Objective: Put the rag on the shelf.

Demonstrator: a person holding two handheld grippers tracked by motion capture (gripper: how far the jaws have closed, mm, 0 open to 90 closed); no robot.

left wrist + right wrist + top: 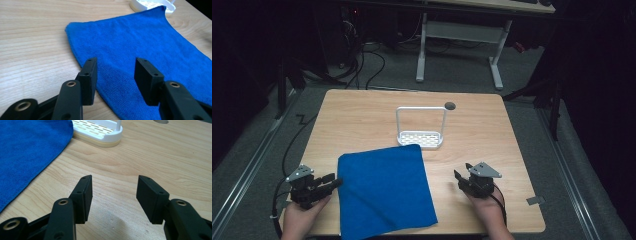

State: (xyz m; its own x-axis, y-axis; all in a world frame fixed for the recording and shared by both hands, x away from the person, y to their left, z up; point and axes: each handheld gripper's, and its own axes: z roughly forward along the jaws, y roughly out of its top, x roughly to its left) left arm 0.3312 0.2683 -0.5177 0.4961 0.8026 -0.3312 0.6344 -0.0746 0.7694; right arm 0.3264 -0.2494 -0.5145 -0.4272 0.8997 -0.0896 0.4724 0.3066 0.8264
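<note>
A blue cloth lies flat on the wooden table, near the front edge; it also shows in the left gripper view and the right gripper view. My left gripper sits at the cloth's left edge, open, its jaws just above the cloth's border with nothing pinched. My right gripper rests to the right of the cloth over bare wood, open and empty.
A white rack with a tall wire handle stands behind the cloth at mid-table, its slotted base in the right gripper view. A dark round hole marks the table behind it. Desk legs and cables lie on the floor beyond.
</note>
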